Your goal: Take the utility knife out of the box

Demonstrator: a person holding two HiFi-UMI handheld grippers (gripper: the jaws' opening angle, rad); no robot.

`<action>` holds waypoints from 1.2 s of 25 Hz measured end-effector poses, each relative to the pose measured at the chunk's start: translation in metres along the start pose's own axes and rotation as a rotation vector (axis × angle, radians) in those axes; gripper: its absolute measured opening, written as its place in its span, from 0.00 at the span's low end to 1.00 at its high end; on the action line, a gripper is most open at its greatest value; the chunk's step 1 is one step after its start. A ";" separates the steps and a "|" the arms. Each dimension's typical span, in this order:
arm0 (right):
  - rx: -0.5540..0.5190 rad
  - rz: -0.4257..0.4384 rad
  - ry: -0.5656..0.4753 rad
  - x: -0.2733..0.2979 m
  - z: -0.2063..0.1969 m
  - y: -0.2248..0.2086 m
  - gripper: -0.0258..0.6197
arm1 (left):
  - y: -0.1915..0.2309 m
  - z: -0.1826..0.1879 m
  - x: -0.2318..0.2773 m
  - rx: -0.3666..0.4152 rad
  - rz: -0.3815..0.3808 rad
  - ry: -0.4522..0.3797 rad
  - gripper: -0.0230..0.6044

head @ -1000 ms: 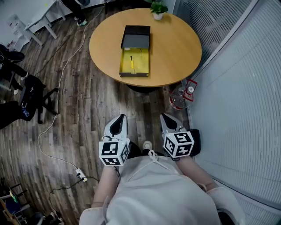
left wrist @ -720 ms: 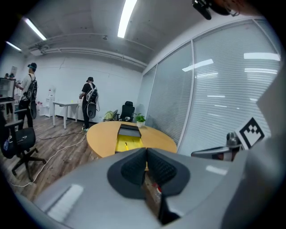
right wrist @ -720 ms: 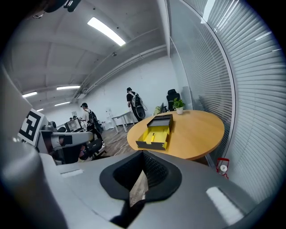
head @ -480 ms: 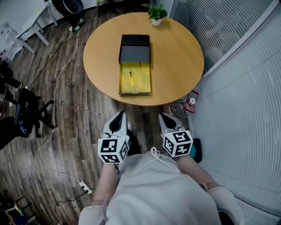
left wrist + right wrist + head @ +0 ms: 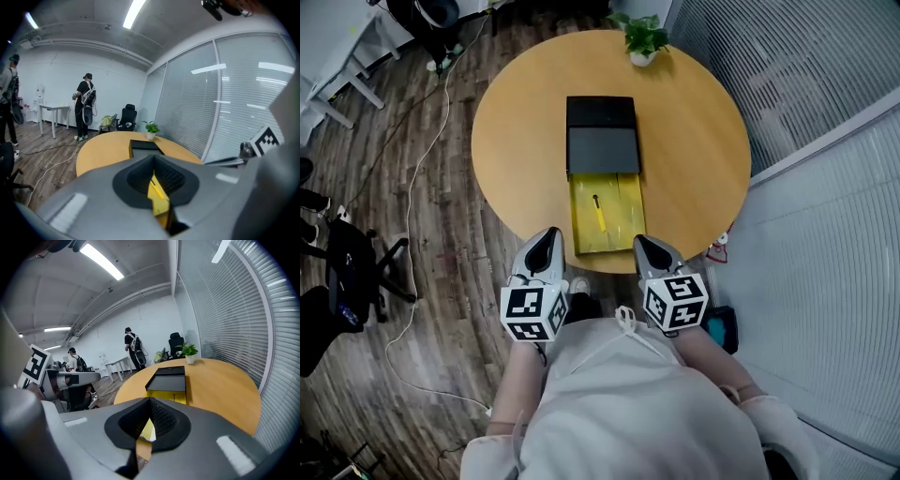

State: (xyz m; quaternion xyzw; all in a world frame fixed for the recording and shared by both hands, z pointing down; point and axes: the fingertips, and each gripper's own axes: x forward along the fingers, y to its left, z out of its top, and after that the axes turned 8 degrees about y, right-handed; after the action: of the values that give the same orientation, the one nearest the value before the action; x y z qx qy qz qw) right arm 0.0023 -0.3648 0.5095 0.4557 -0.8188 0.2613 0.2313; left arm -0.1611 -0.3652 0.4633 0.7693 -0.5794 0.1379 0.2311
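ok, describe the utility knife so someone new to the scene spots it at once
Find the round wooden table; on it lies an open box, half black, half yellow. The utility knife is the slim yellow stick with a dark tip lying in the yellow half, the only loose item there.

1. The box [image 5: 602, 148] is pictured lying open on a round wooden table [image 5: 698, 141], its long side running from the table's middle toward the near edge.
2. The box's far half is seen to be black and grey. Its near half is lined in bright yellow and is left uncovered, reaching almost to the table's rim.
3. The utility knife [image 5: 598, 213], slim and yellow with a dark far end, is shown lying flat in the yellow half, lengthwise, slightly slanted and a little left of centre.
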 end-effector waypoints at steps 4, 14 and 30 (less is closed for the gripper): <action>-0.016 -0.022 0.036 0.049 0.015 0.004 0.04 | 0.041 0.014 0.025 -0.003 0.010 0.008 0.05; -0.055 -0.025 0.400 0.162 -0.033 -0.001 0.06 | 0.089 0.007 0.075 -0.026 -0.033 0.082 0.05; -0.117 -0.133 0.603 0.219 -0.066 -0.015 0.24 | 0.120 -0.012 0.097 -0.062 -0.043 0.148 0.05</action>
State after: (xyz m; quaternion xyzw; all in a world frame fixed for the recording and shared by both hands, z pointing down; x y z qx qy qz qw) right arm -0.0803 -0.4659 0.6977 0.3962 -0.6955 0.3214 0.5060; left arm -0.2470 -0.4663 0.5438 0.7618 -0.5481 0.1715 0.2999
